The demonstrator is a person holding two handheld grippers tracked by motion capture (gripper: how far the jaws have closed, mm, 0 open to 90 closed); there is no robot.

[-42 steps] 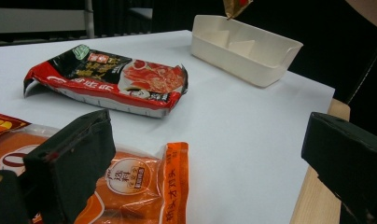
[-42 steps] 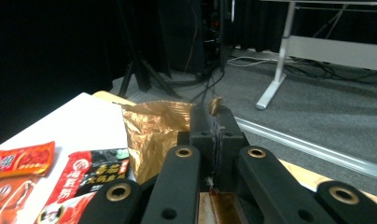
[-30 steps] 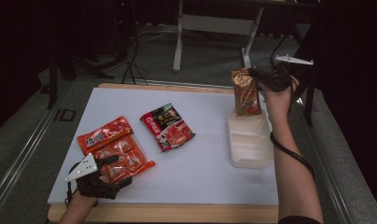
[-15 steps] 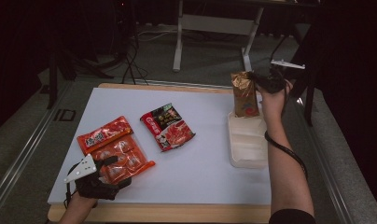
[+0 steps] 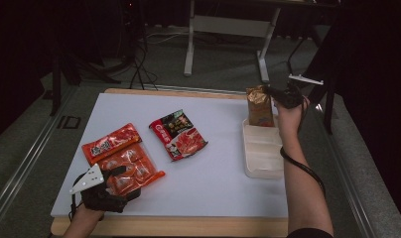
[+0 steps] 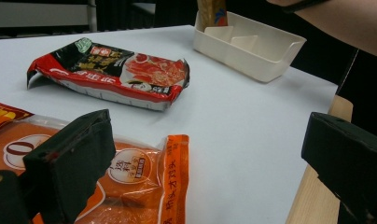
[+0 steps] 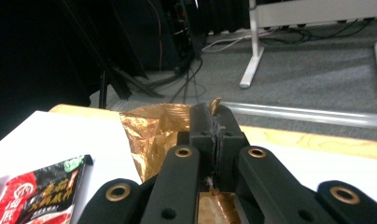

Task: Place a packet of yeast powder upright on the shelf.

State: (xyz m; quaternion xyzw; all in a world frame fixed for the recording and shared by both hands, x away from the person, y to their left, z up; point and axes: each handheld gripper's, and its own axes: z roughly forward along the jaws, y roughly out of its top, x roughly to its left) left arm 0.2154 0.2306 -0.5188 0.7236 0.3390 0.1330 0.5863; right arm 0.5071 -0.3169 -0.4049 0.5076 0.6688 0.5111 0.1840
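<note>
Right gripper (image 5: 280,95), upper right of the high view: clamped on the top edge of the gold foil packet (image 5: 259,105), held upright over the far end of the white divided tray (image 5: 262,166), presumably for lowering into that compartment standing. Right gripper view: jaws pressed together on the crumpled foil seam (image 7: 214,108), a pinch too small to read from above. Left gripper (image 5: 116,184), lower left: jaws spread wide, resting at the orange snack packet (image 6: 144,179), nothing gripped; black-and-red packet (image 5: 178,134) mid-table, apart.

Gold bag's (image 6: 212,11) top — cut off by edge
</note>
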